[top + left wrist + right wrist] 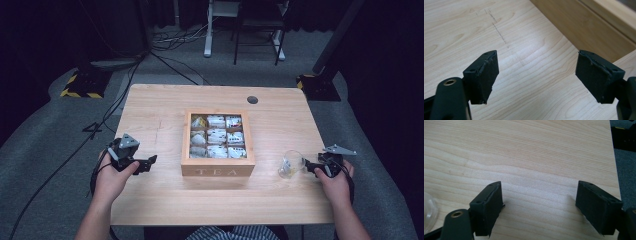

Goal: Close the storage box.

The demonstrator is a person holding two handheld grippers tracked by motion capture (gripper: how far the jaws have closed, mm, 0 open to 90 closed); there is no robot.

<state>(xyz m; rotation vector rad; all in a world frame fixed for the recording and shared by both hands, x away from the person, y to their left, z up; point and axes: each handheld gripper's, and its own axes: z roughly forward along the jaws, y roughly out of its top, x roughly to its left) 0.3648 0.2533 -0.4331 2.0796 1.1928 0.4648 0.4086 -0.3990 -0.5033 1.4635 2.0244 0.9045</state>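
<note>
The tea box (218,165), a square wooden case with "TEA" lettered on its front wall, sat at the middle of the pale wooden table (165,200), its nine compartments holding paper-wrapped tea bags (216,135). It lay between the two hand-held grippers, off the tips of the left gripper (150,162) and apart from them; in the left gripper view its side wall (584,27) ran across the upper right corner, beyond the right-hand jaw and not touching it.

The left gripper, held in the person's left hand (111,177), pointed toward the box with its jaws wide apart. Nothing lay between its pads (485,77) but bare tabletop marked with a faint dotted pencil line (499,32).

At the other side of the box a clear glass cup (291,164) lay tilted on the table, just off the tips of the right gripper (309,167), which the person's right hand (336,182) held low over the wood. In the right gripper view the cup's rim (429,212) showed at the far left edge, outside the left-hand jaw rather than between the two. Those jaws also stood wide open, gripping nothing, with plain wood grain between the pads (489,206) and the table's edge and grey carpet (624,172) beyond the right-hand jaw.
</note>
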